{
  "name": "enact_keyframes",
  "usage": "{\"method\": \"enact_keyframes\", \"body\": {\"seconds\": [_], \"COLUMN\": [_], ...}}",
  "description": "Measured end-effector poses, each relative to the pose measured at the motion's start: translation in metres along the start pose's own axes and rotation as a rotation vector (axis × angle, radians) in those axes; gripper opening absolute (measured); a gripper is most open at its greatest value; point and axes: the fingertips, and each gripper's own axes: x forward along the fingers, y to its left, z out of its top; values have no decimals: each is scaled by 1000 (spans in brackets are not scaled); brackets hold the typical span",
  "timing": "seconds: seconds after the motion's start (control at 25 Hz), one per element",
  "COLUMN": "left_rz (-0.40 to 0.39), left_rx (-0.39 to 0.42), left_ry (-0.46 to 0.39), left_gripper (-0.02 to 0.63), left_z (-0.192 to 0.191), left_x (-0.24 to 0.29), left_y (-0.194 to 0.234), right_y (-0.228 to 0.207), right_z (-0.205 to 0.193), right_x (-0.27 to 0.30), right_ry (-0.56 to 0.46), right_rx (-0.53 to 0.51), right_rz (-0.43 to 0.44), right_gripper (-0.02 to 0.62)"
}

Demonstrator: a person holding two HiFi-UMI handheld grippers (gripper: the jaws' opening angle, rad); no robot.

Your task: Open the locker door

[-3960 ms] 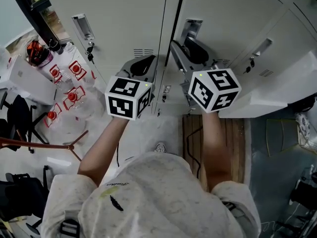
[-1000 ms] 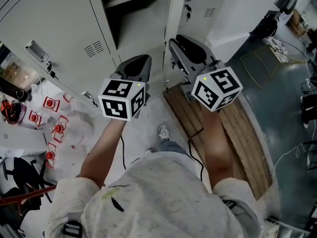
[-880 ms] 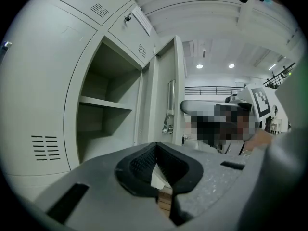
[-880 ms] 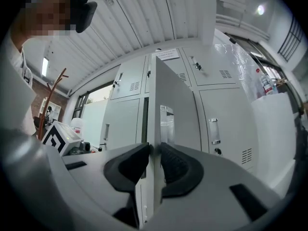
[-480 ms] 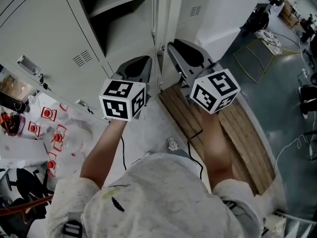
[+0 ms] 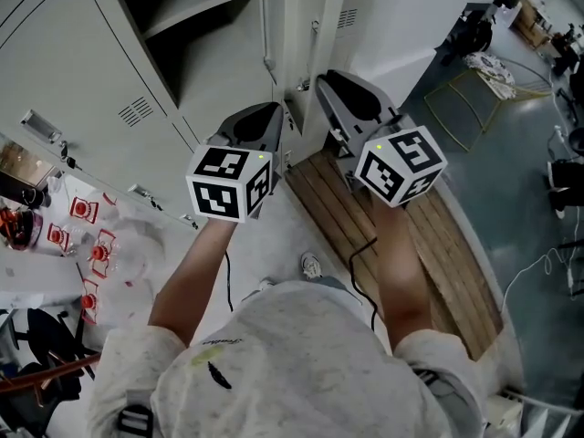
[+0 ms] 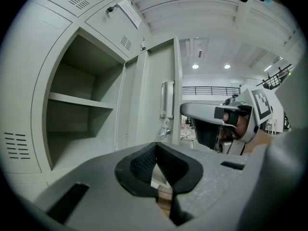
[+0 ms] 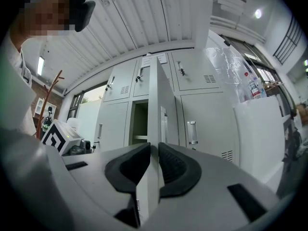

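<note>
Two risks: the right gripper [image 8: 154, 153], its jaws just closing on the thin edge of the locker door [image 8: 158, 95], already swung wide, may slip off; the left gripper [image 7: 155, 153], closed and empty, offers no backup.

The locker door [image 7: 151, 90] looks smooth matt painted metal (pale grey), the platform [image 6: 452, 245] bare wood.
</note>
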Motion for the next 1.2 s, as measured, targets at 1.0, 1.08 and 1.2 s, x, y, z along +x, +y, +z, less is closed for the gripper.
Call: {"method": "enact_keyframes", "body": {"seconds": [1.0, 1.08, 1.2], "left_rz": [35, 41, 49], "left_rx": [21, 25, 30], "left_ry": [11, 13, 17], "left_gripper": [6, 6, 6], "left_z": [7, 8, 7], "left_x": [47, 49, 51], "left_y": [-29, -29, -31], "right_y": [-99, -106, -114], "right_z": [2, 2, 2], "right_x": [-24, -24, -25], "right_ry": [-6, -4, -11], "right_rx": [-3, -2, 6], "right_rz": [-113, -119, -127], "right_gripper": [3, 3, 3]}}
